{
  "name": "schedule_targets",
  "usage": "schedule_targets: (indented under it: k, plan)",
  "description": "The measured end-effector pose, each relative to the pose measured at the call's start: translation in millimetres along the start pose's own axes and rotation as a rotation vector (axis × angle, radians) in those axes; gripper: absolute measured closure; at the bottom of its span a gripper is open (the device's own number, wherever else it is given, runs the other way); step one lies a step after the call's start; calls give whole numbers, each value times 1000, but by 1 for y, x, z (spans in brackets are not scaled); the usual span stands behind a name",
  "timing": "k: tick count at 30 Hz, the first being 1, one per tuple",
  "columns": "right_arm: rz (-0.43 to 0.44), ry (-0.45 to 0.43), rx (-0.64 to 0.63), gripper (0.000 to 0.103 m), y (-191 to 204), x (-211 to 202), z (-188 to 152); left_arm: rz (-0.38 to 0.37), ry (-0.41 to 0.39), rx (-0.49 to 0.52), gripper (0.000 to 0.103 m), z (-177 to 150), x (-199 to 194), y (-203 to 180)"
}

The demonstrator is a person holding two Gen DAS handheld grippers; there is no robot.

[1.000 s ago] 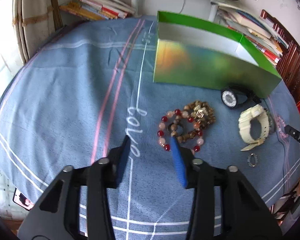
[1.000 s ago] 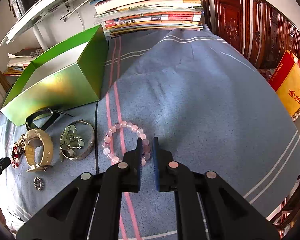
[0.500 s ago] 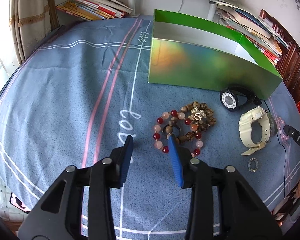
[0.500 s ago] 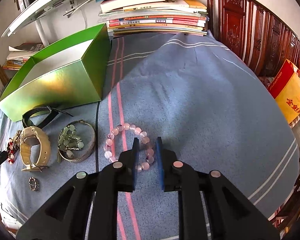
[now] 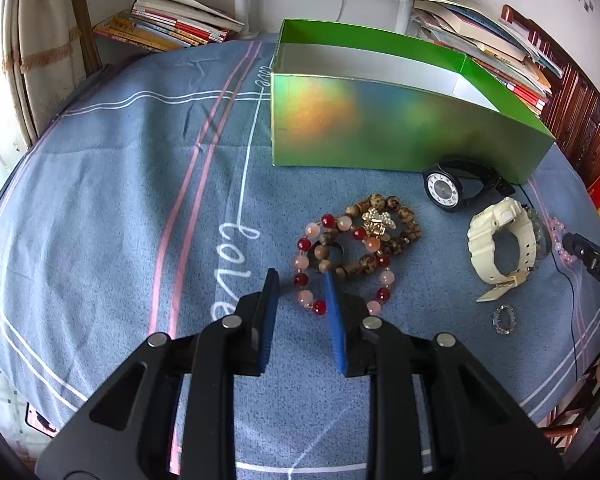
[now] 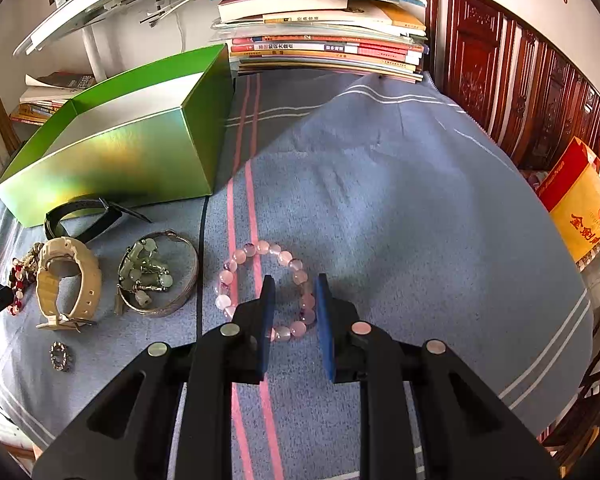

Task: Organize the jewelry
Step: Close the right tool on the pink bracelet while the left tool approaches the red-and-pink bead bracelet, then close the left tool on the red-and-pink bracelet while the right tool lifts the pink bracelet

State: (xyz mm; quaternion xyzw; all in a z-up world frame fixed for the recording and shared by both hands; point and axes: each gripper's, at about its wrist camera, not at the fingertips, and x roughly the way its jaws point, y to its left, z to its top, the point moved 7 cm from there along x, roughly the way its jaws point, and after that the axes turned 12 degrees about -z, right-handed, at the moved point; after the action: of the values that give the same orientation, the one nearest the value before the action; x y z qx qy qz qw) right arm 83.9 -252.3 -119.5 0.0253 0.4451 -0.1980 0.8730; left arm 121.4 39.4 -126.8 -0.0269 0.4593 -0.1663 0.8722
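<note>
I have both grippers spread, each straddling beads for a pinch: left gripper (image 5: 302, 282) at the red-and-pink bead bracelet (image 5: 342, 266), right gripper (image 6: 294, 286) at the pale pink bead bracelet (image 6: 266, 290), bound for the open green cardboard box (image 6: 112, 160)

Box (image 5: 400, 136) at rear of cloth (image 5: 120, 200), watches (image 5: 500, 248) before it, bracelets (image 5: 348, 248) left (books (image 6: 324, 48) behind)

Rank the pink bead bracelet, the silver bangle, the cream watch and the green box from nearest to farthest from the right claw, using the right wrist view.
1. Pink bead bracelet, between the right claw's fingers.
2. Silver bangle, to the left.
3. Cream watch, farther left.
4. Green box, at the back left.
</note>
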Motion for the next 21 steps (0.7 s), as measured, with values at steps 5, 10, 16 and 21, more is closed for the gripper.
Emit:
schedule_targets:
  k: [5, 10, 16, 21]
  plan:
    - [10, -9, -22, 89, 4, -2, -3, -20, 8, 2, 95, -3, -1, -4]
    - [55, -6, -27, 95, 10, -7, -3, -27, -40, -13, 95, 2, -11, -3]
    - [110, -81, -20, 95, 13, -38, 19, -56, -126, 27, 95, 23, -47, -17]
    - [147, -174, -35, 95, 21, -72, 44, -67, -191, 68, 95, 46, -73, -31]
